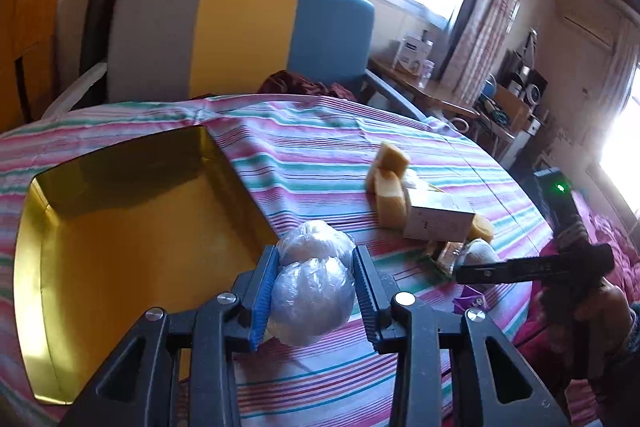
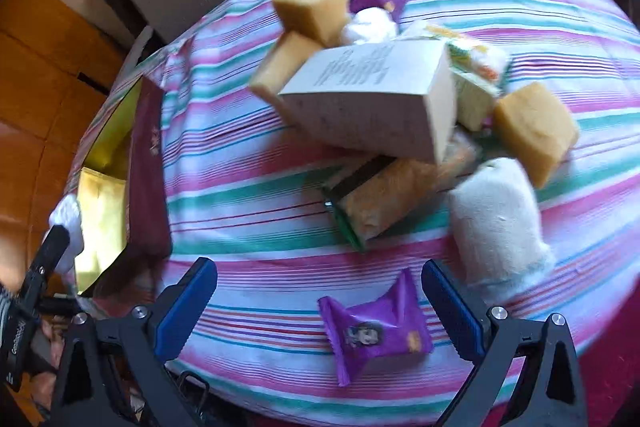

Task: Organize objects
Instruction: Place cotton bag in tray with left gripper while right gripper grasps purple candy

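Right of the gold tin, the left gripper squeezed a plastic-wrapped bundle; the right gripper stood spread wide around a purple candy packet.

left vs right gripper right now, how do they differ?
The left gripper is shut on the plastic-wrapped bundle; the right gripper is open and holds nothing. The left sits beside the gold tray; the right frames a purple snack packet lying on the striped cloth. Both have blue finger pads.
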### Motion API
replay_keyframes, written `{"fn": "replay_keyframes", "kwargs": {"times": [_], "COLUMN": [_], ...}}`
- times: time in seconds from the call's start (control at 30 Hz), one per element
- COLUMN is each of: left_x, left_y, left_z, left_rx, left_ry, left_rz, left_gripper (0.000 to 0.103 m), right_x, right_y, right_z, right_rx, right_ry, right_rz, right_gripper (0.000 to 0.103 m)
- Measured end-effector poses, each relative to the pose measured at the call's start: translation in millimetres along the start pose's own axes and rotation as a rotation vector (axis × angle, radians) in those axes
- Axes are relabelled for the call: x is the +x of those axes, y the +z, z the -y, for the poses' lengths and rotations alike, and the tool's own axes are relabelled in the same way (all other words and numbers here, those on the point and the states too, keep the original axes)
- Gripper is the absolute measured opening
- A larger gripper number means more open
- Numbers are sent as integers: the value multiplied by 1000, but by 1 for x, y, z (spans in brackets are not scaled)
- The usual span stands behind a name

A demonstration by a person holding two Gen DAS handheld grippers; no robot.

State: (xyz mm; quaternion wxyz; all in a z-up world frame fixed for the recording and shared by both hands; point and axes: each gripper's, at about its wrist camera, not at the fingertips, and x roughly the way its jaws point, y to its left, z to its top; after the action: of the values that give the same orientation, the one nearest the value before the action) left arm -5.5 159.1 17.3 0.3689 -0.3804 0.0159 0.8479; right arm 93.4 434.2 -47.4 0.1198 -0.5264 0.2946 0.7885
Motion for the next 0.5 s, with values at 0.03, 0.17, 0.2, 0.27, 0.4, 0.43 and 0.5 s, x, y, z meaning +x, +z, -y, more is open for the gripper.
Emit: {"fn": "replay_keyframes", "kwargs": {"times": [0.03,0.17,0.2,0.27,0.4,0.43,0.5], "left_x": [-1,-4,-6,-10,-21,-23,-27], "left_y": [-1,-3,-4,-6,-8,-8,-8], "left_z": [-3,-15,-19,-28,-55,-62,-83], "left_rx": [-8,-32,-43,-61,-104,-113,-142], "left_ry": [4,22,28,44,86,103,152], "left_rz": [0,2,3,7,8,8,4], "left_gripper": [37,37,37,37,37,37,37], "right_x": [-3,-7,-7,-1,14,18,23], "right_y": [-3,-18,-21,-26,-30,-31,-32], "right_z": [2,1,0,-4,-3,-3,-4], "right_rx": [14,-4,-20,-57,-94,-106,-134], "right_ry": [-8,-42,-62,-97,-146,-163,-224], "right_rz": [3,3,1,-14,-59,-67,-78], "right_gripper": [103,103,103,103,92,72,45]}}
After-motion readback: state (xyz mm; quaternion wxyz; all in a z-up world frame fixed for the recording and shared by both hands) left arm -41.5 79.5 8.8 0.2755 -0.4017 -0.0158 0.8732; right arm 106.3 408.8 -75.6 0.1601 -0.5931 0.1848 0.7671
